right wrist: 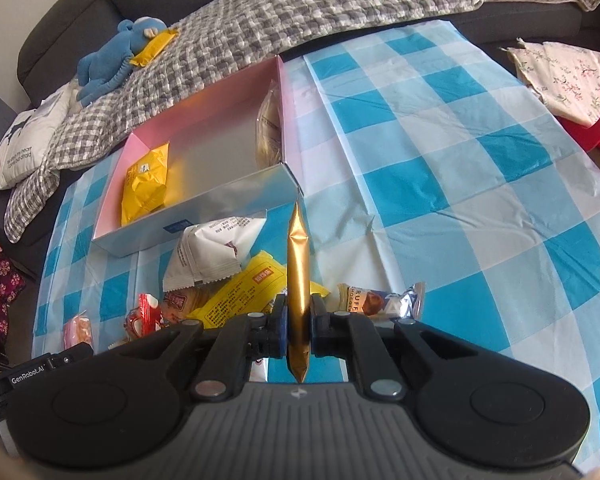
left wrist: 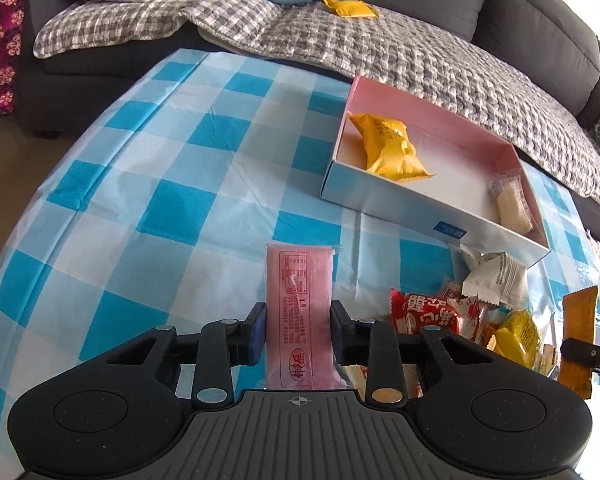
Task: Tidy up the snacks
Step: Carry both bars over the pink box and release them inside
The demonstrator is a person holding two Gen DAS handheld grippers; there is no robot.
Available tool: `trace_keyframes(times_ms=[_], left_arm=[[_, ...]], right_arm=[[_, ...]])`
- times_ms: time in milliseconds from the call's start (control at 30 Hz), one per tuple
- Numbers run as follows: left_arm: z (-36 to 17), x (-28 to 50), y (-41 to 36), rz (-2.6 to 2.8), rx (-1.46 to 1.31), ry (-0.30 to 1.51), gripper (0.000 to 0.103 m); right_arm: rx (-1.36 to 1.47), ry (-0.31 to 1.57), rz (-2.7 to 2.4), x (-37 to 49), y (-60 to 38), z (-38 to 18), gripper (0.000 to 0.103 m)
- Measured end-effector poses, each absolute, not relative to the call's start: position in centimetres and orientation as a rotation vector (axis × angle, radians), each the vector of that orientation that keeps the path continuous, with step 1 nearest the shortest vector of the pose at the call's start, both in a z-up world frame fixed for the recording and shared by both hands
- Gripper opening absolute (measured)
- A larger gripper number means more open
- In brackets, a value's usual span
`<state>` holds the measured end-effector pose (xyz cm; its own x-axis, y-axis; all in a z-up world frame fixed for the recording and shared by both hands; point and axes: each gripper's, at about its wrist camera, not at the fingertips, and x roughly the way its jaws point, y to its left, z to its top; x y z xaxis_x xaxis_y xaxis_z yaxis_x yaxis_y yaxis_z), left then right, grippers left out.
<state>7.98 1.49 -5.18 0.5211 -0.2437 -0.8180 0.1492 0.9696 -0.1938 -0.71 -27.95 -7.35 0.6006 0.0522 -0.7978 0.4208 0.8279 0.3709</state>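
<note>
Your left gripper [left wrist: 299, 320] was clamped on a pink packet [left wrist: 299, 300], jaws pinching its long edges, the flat printed face turned up toward the camera. Packet stuck out ahead of the fingers, above the checked tablecloth [left wrist: 160, 200]. The box [left wrist: 380, 200] sat ahead and to the right of that tool, with a yellow bag [left wrist: 392, 148] and a pale wrapped bar [left wrist: 514, 204] already inside.

Your right gripper [right wrist: 299, 320] held a gold packet [right wrist: 299, 280] edge-on, jaws narrow on its flat faces, its tip pointing toward the near corner of the box [right wrist: 228, 200], which lay ahead and left. Just below and left of the fingers lay the loose pile: a white pouch [right wrist: 208, 252], a yellow wrapper [right wrist: 240, 296], a red sweet [right wrist: 146, 314]; a brown-and-white bar [right wrist: 380, 300] just to the right.

Handling, as a judgement: both packets looked light, thin and soft, with slick film. The pink one bowed little, so probably some stiffness inside. Mid-length grips like these seemed sound; squeezing harder risked crushing the contents, and a loose pinch on glossy film could let it slide. Releasing low inside the box would suit both.
</note>
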Motion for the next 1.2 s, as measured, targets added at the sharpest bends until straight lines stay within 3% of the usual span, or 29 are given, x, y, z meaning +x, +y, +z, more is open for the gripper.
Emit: trace_keyframes(times_ms=[267, 667, 1200], left_arm=[[-3.7, 9.6, 0.1, -0.277, -0.107, 0.965, 0.03], [-0.7, 14.2, -7.1, -0.385, -0.053, 0.77, 0.03], [-3.7, 19.0, -11.7, -0.359, 0.085, 0.747, 0.03]], right_arm=[[0.566, 0.876, -0.243, -0.1, -28.3, -6.9, 0.009], [0.51, 0.7, -0.206, 5.0, -29.1, -4.9, 0.009], [0.412, 0.71, -0.186, 12.4, -27.9, -6.6, 0.009]])
